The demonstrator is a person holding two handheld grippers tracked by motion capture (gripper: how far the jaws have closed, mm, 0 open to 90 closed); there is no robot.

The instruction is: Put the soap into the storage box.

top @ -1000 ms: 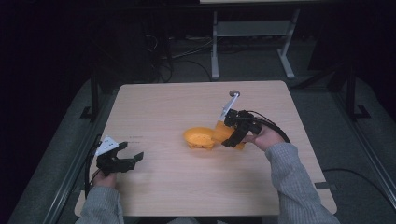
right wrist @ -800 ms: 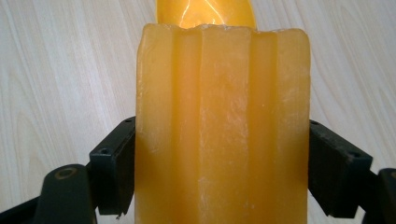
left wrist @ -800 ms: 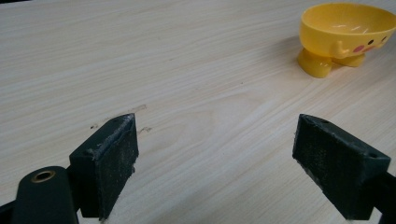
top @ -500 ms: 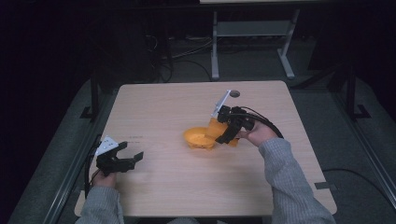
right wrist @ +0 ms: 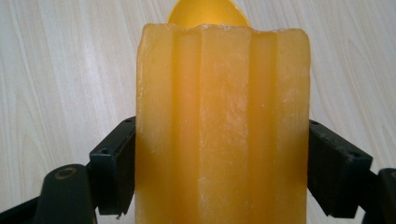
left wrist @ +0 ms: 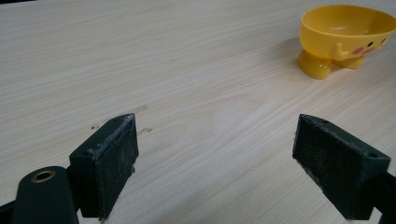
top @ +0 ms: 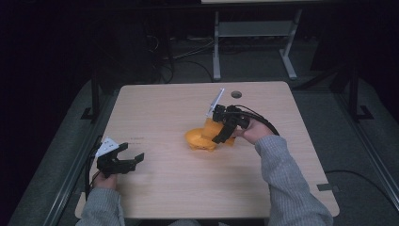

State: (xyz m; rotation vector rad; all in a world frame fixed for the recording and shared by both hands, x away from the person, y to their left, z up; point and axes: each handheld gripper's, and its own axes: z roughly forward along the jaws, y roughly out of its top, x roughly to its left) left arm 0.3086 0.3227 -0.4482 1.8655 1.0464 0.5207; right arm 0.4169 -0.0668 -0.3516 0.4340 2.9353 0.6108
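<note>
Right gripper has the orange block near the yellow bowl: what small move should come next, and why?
Probably carry the orange block forward over the yellow bowl. The right gripper is shut on the block, with the bowl's rim just beyond it; the left gripper is open and apart.

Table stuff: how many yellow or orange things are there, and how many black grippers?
Yellow bowl with little feet: 1
Orange ridged block, held in the right gripper beside the bowl: 1
Black grippers: 2, the right gripper and the left gripper, which is open and holding nothing
Total: 4 things over the wooden table
</note>
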